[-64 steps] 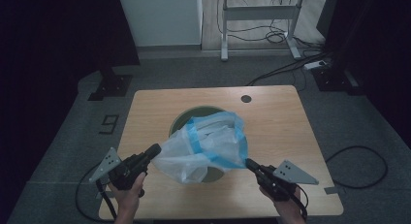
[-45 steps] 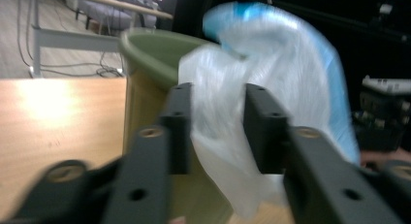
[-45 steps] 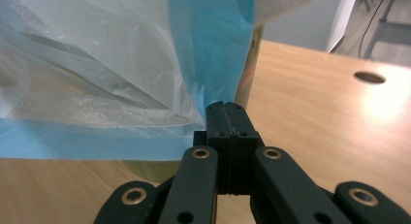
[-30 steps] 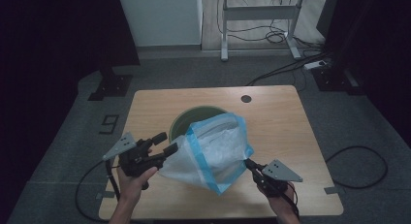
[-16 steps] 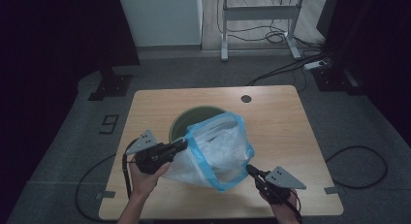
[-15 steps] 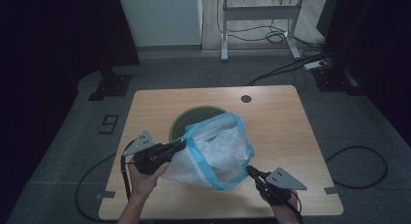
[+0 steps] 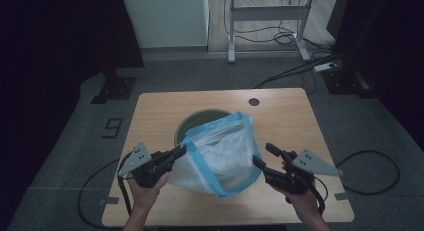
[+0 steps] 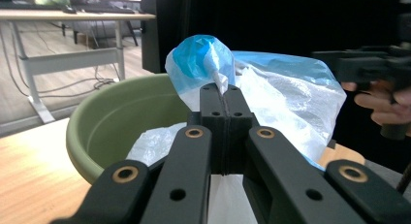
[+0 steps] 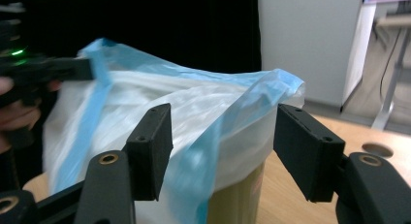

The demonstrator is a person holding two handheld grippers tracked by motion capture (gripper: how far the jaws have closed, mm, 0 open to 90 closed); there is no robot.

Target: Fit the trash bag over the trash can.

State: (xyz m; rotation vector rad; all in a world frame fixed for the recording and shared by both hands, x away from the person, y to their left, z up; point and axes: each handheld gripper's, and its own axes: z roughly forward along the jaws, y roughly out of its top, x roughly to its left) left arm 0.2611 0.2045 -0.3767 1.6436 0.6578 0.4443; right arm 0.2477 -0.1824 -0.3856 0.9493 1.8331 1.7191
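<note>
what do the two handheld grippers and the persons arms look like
Both the left gripper and right gripper are matte black, each with two flat rectangular jaws on link arms joined by brass-coloured pivot pins. Each carries a grey three-cornered plate on top and trails a black cable. The person's forearms are bare, with no sleeves or gloves in sight.

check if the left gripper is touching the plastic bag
Touching. In the left gripper view the left gripper has its jaws shut together, with the blue rim of the plastic bag pinched between them just above the green basin.
</note>
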